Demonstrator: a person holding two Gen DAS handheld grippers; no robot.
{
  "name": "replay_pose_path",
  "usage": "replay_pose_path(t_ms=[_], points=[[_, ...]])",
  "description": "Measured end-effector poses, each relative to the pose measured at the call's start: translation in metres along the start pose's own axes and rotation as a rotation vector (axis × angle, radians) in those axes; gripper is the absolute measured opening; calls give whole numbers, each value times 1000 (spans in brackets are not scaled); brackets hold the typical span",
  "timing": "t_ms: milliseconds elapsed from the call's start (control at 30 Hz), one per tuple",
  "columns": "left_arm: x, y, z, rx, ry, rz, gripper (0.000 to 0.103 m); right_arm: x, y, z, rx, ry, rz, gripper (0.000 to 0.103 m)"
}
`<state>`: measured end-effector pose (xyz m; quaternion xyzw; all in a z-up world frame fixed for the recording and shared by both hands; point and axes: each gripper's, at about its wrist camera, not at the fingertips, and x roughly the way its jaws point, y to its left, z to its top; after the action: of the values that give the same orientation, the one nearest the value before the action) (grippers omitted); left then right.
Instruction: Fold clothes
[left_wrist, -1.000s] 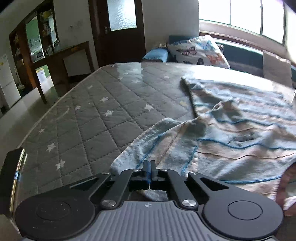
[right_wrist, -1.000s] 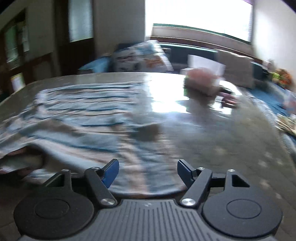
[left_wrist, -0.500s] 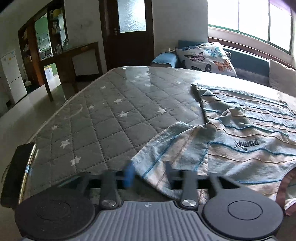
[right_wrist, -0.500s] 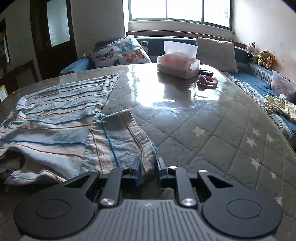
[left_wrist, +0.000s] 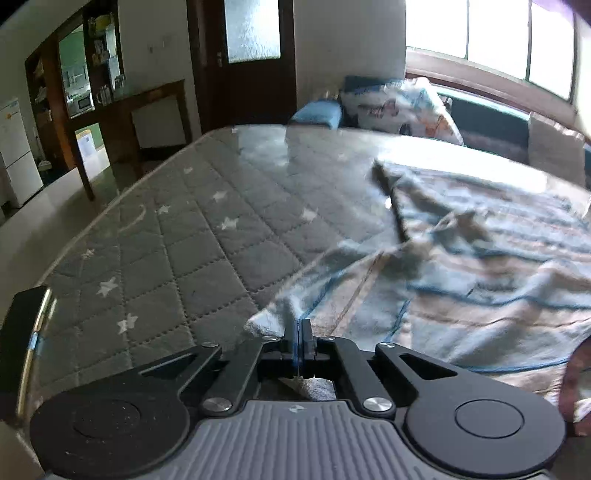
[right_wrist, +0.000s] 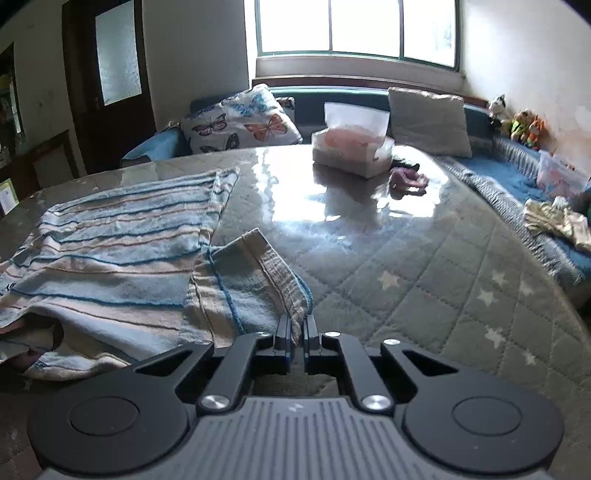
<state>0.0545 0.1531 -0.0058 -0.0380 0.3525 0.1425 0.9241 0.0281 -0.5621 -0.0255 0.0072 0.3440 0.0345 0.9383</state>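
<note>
Your left gripper and right gripper are each clamped on a near sleeve edge of the striped shirt spread on the quilted table; it looks soft, light and floppy, so hold hems.

Fuzzy terry-cloth striped shirt, glossy film over quilted tabletop, matt black plastic tongs
</note>
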Motion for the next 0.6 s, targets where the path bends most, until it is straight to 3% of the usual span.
replay_pose_path(t_ms=[167,300,433,533,600], points=[[-8,3,-2,12,18,33,0,4,-3,-7,15,42,-17,7],[-14,9,-4,4,34,48,4,-4,-2,-2,-1,31,-26,16],[-33,4,-3,38,-2,25,26,-15,3,5,-29,11,-20,18],[-46,-11,0,75,-38,-34,28,-27,22,14,-98,-7,64,18],[-53,-25,1,98,-58,-92,36,-32,42,19,-156,-20,116,18]])
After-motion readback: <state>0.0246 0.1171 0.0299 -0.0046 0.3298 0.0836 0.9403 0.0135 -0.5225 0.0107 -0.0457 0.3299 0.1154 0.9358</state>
